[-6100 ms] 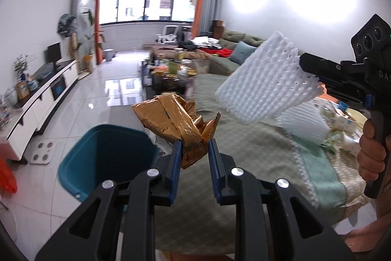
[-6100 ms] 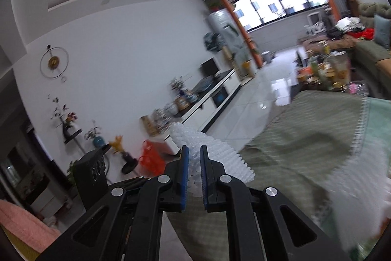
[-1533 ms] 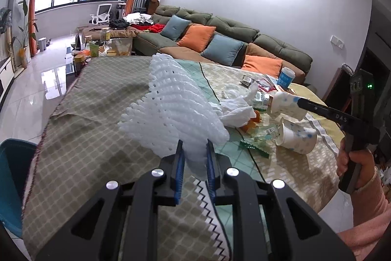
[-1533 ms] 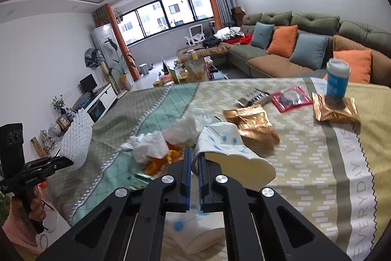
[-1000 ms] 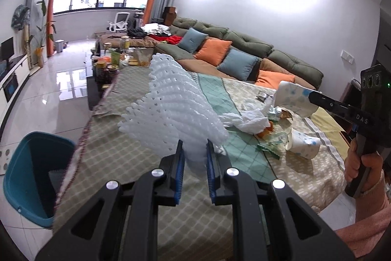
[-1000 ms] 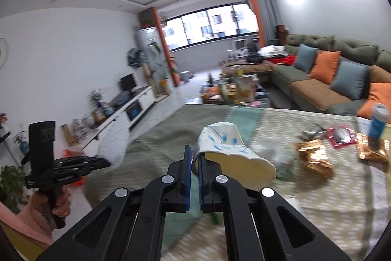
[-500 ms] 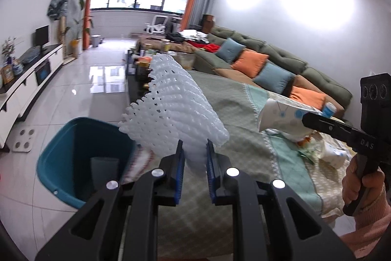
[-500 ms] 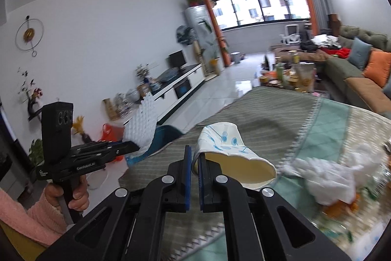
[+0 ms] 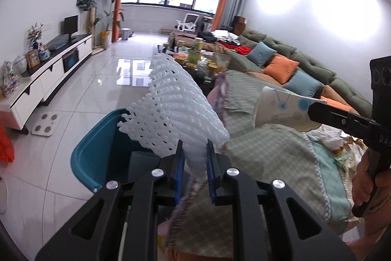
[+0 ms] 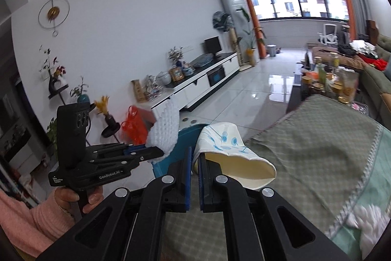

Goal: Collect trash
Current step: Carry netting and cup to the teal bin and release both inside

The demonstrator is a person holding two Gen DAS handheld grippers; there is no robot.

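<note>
My left gripper (image 9: 194, 147) is shut on a white foam fruit net (image 9: 171, 114), which fans up above the teal trash bin (image 9: 97, 138) on the floor beside the table. In the right wrist view the same net (image 10: 165, 131) shows in the left gripper (image 10: 156, 151), over the bin (image 10: 185, 136). My right gripper (image 10: 193, 155) is shut on the rim of a crushed paper cup (image 10: 232, 158) with blue dots, held above the table's edge near the bin. The cup (image 9: 281, 109) also shows at the right of the left wrist view.
A table with a green checked cloth (image 9: 268, 155) holds tissues and wrappers (image 9: 330, 138) at its right. A white scale (image 9: 46, 124) lies on the tiled floor left of the bin. A TV bench (image 10: 195, 85), a crowded coffee table (image 10: 327, 82) and a sofa (image 9: 293, 65) stand beyond.
Both grippers have swung left from over the table to the bin side, each keeping its load. The bin has come in under the foam net.
</note>
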